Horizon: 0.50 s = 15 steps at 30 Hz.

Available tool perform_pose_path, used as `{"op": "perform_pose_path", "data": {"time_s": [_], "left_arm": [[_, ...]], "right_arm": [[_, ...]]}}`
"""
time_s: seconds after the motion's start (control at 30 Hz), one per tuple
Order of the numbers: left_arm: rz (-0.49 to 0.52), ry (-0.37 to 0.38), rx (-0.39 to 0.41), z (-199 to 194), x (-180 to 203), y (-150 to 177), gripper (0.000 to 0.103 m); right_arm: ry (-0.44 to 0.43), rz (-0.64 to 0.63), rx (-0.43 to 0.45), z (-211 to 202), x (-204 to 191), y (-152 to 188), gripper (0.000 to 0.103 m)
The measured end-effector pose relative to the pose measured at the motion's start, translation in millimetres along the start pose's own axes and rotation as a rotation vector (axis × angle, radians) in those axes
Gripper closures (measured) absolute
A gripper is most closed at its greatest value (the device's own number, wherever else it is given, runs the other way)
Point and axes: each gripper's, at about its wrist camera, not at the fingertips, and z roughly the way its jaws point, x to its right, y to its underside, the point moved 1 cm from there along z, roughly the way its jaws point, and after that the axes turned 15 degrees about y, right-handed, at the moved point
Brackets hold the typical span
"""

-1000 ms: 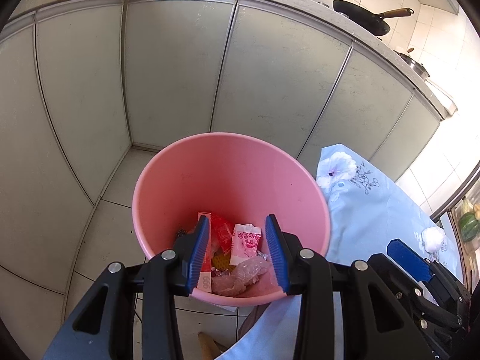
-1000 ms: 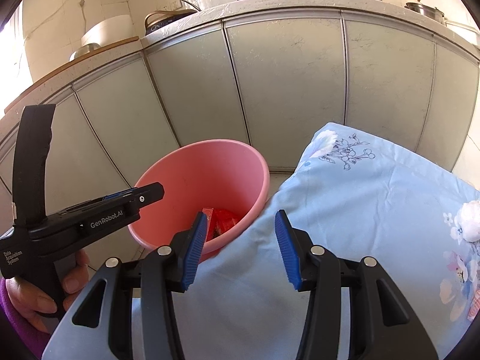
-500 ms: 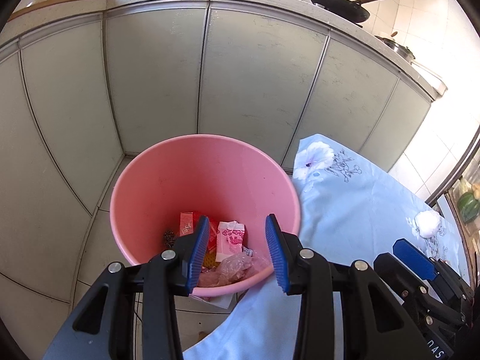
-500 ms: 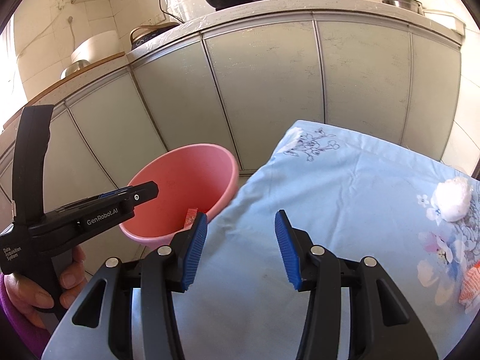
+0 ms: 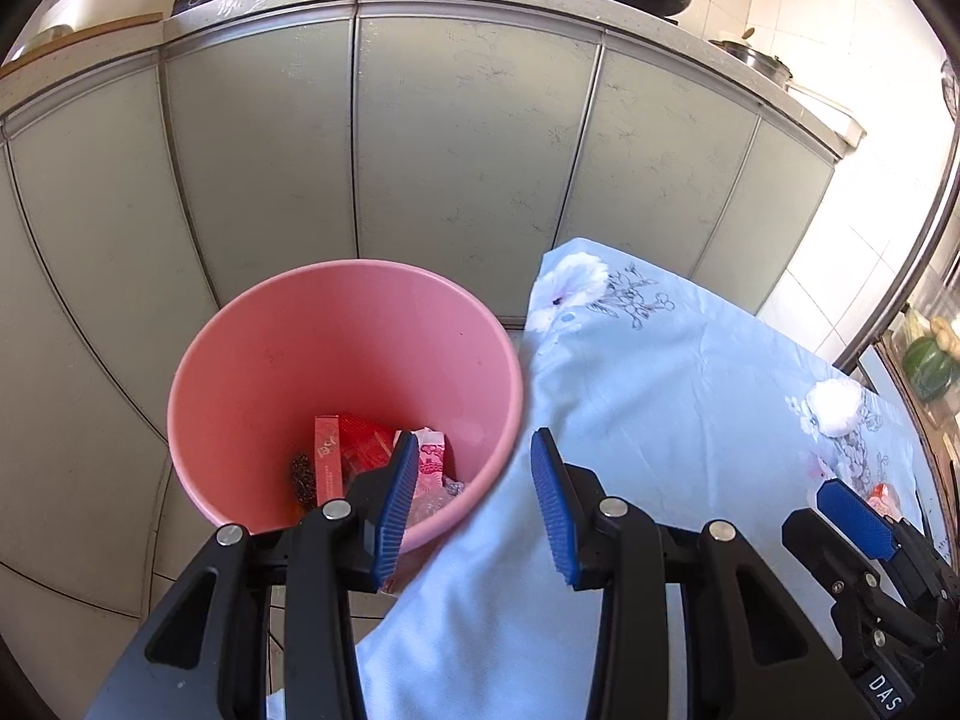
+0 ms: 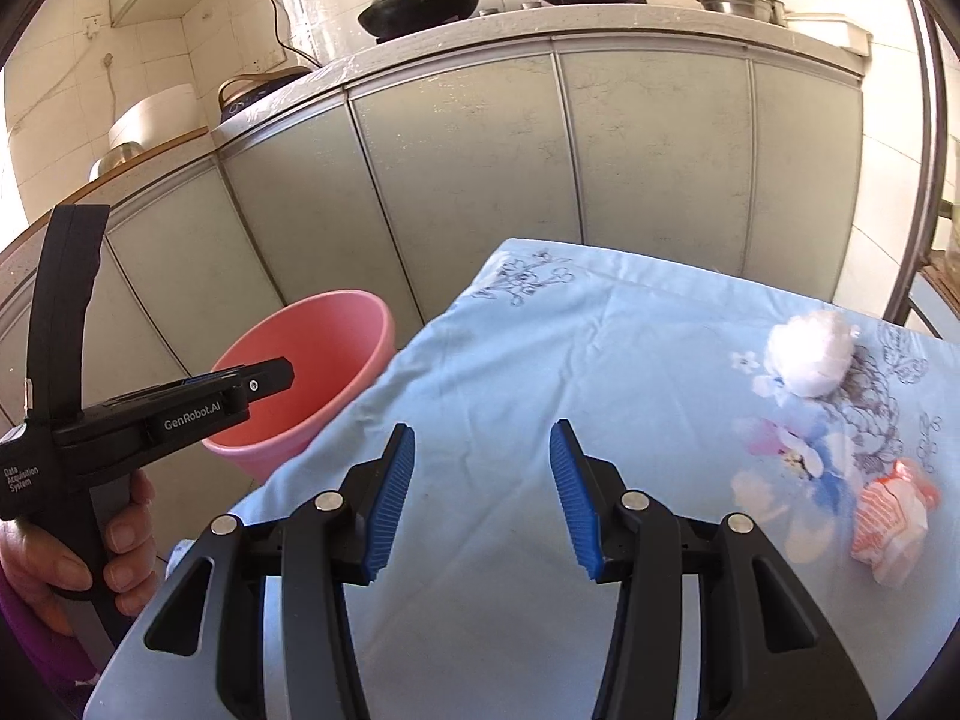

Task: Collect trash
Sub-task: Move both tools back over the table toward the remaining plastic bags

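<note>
- Nearest, right wrist view: right gripper (image 6: 480, 498) hangs over the tablecloth (image 6: 540, 360), jaws apart w/ nothing btwn the blue pads, only bare cloth below.
- Left wrist view: left gripper (image 5: 474, 504) likewise released & empty, its left pad over the bucket's near rim, its right pad over the cloth's edge.
- Person's hand (image 6: 90, 564), purple sleeve at bottom left of the right view, grips the handle of the left tool.
- Tablecloth is pale blue w/ printed flowers, draped over a table & hanging down beside the bucket.
- Trash on the cloth: orange-and-white wrapper (image 6: 894, 516), crumpled, at the right edge of the right view, well apart from both grippers; its tip also shows in the left view (image 5: 885, 495) behind the right tool's blue pad.
- White crumpled wad (image 6: 810, 354) lies farther back on the cloth, beyond the wrapper; seen too at (image 5: 834, 405).
- Pink bucket (image 5: 252, 372) stands on the tiled floor just beside the table, left of the cloth; inside: red packets (image 5: 354, 450), a pink-and-white pack (image 5: 429, 462), clear plastic, a small dark clump.
- Behind: grey-green cabinet doors (image 5: 468, 138) run the width of both views.
- Farthest: countertop w/ two black woks (image 6: 420, 0), a steel pot & white tiled wall.
</note>
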Motion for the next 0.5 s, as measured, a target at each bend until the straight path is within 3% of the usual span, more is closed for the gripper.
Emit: {"op": "perform_pose_path", "data": {"time_s": [0.5], "left_arm": [[0.046,0.032,-0.033,12,30,9,0.065]], "right_arm": [[0.114,0.083,0.013,-20,52,23,0.055]]}}
